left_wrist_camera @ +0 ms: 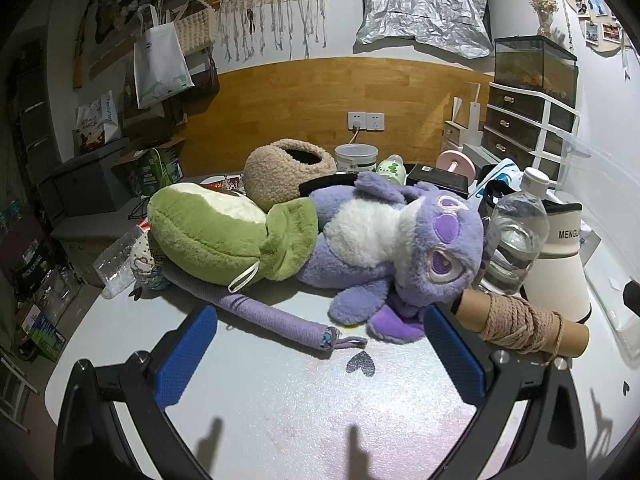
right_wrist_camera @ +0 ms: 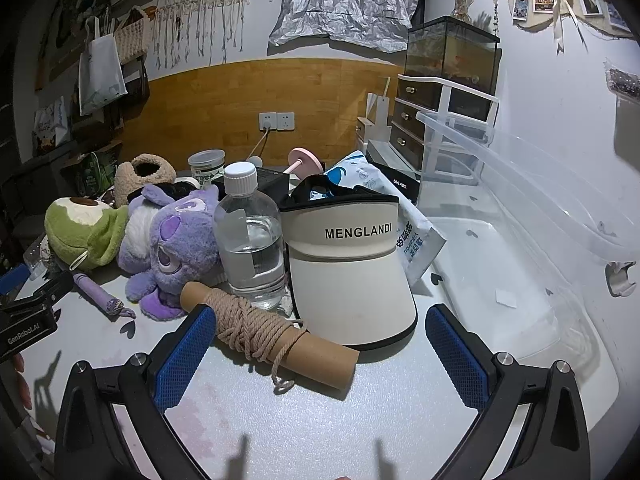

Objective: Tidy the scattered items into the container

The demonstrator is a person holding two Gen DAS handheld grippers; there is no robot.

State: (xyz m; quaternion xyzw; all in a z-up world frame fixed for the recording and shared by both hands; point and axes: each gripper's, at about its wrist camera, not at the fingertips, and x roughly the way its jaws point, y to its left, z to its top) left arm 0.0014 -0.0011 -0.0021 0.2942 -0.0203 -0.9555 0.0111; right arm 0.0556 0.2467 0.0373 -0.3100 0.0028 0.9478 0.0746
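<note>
Left gripper (left_wrist_camera: 320, 354) spread wide over the white table (left_wrist_camera: 280, 420), holding nothing, blue pads (left_wrist_camera: 188, 356) bracketing bare surface just short of the pile. Ahead in the left wrist view: purple plush (left_wrist_camera: 384, 240) slumped on its side, green plush (left_wrist_camera: 216, 236) pressed against it, a purple knitted strap (left_wrist_camera: 276, 316) trailing toward the pads, twine spool (left_wrist_camera: 520, 326) touching the right-hand pad's outer side, water bottle (left_wrist_camera: 516, 232) upright behind. Both plush toys likely light, soft, forgiving under a squeeze; best pinched across a limb or the purple one's belly, not the loose strap. Right gripper (right_wrist_camera: 320, 350) likewise wide and empty in the right wrist view, with the twine spool's (right_wrist_camera: 268, 332) cardboard tube lying slantwise between the pads, one end near the left pad (right_wrist_camera: 186, 354). Probably light and stiff but prone to rolling; safest taken across the wound middle, where the cord gives grip. Cream visor (right_wrist_camera: 352, 268) just behind, touching the tube; thin brim, likely springy. Bottle (right_wrist_camera: 252, 236) partly full, so heavier and slick. Clear plastic container (right_wrist_camera: 540, 200) off to the right, near the visor, apparently nothing inside yet.
</note>
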